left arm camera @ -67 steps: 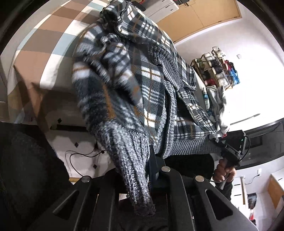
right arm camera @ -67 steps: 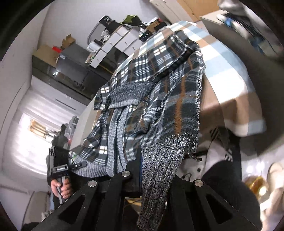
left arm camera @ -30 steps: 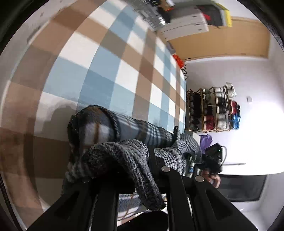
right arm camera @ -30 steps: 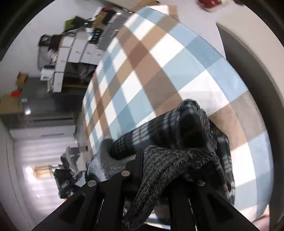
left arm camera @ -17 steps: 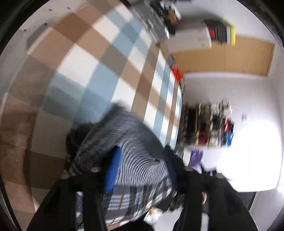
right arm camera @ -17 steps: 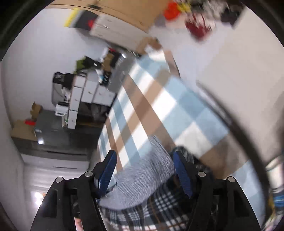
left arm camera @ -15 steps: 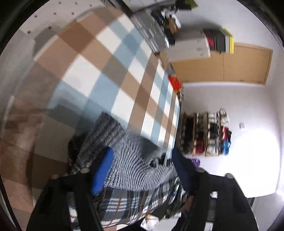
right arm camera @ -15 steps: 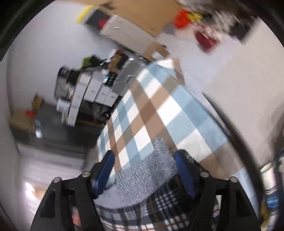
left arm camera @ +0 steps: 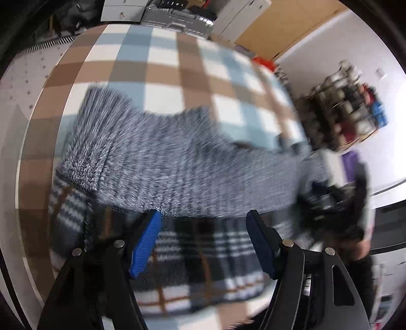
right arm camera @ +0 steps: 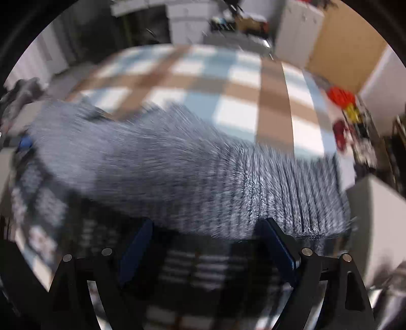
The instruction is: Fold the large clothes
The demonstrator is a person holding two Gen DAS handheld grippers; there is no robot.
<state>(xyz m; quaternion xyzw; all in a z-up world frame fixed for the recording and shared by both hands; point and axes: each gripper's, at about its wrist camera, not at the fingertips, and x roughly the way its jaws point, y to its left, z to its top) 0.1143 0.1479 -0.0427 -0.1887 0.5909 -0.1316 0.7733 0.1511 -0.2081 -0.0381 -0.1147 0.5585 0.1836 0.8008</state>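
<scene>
A large plaid jacket (left arm camera: pixel 203 253) with a grey ribbed knit hem band (left arm camera: pixel 165 162) lies on the checked bed cover (left arm camera: pixel 162 73). It also shows in the right wrist view (right arm camera: pixel 190 172), blurred. My left gripper (left arm camera: pixel 203 228) is open and empty just above the plaid cloth, at the near edge of the knit band. My right gripper (right arm camera: pixel 208 241) is open and empty over the same garment. The right gripper and its hand show at the right of the left wrist view (left arm camera: pixel 337 215).
The bed cover (right arm camera: pixel 274 96) has blue, brown and white squares. A shoe rack (left arm camera: pixel 355 101) stands against the white wall. White drawer units (left arm camera: pixel 142 10) and a wooden door (right arm camera: pixel 342 43) are beyond the bed. Red items (right arm camera: pixel 340 96) lie on the floor.
Both grippers carried the jacket up onto the bed, then let go of the knit cuffs. Both jaws now stand open and the garment lies spread on the cover.
</scene>
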